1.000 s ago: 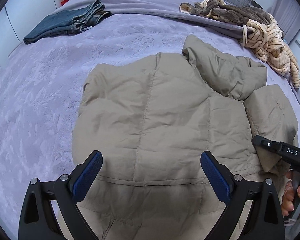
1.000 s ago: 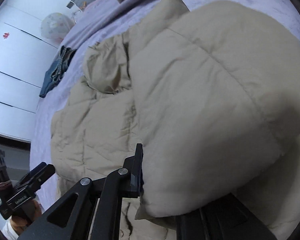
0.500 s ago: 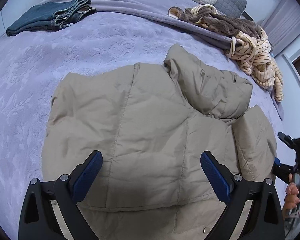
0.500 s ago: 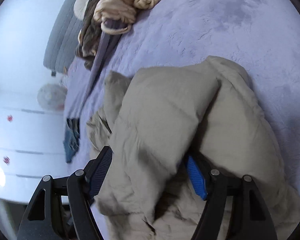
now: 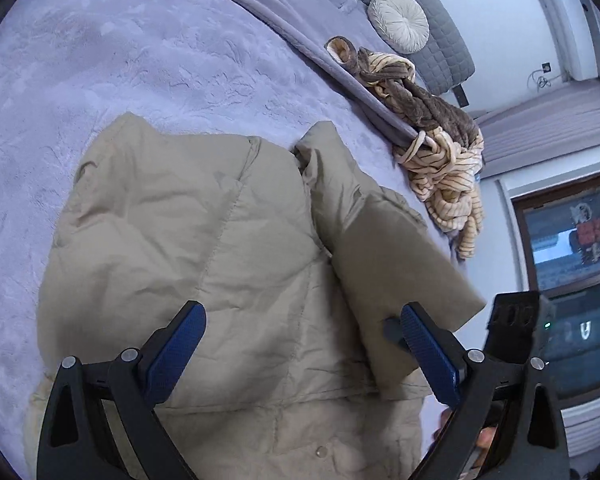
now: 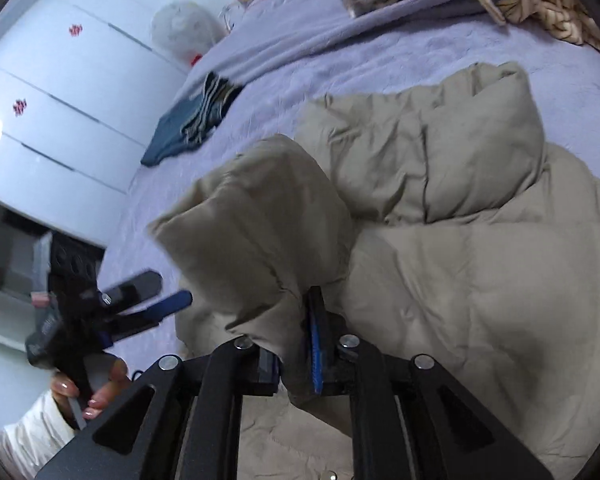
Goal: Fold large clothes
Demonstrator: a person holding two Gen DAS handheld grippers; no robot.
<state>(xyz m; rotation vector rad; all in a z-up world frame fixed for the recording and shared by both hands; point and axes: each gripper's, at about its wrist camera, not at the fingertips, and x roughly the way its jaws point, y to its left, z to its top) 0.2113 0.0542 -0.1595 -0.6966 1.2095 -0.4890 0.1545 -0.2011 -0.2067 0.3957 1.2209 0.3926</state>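
A beige puffer jacket (image 5: 204, 264) lies spread on the purple bed (image 5: 100, 80); it also shows in the right wrist view (image 6: 480, 264). My left gripper (image 5: 300, 344) is open and empty, hovering over the jacket's lower part; it also shows at the left of the right wrist view (image 6: 152, 300). My right gripper (image 6: 296, 348) is shut on the jacket's sleeve (image 6: 260, 232) and holds it lifted over the jacket body. The same sleeve (image 5: 396, 276) lies across the jacket's right side in the left wrist view.
Folded jeans (image 6: 188, 124) lie at the bed's far left. A striped cream and brown pile of clothes (image 5: 440, 144) sits at the far right edge. A round white cushion (image 5: 398, 22) rests by the grey headboard. White wardrobe doors (image 6: 60, 92) stand beside the bed.
My right gripper opened on the sleeve, then shut on it and carried it left over the jacket. My left gripper swung right and nearer the jacket, still open.
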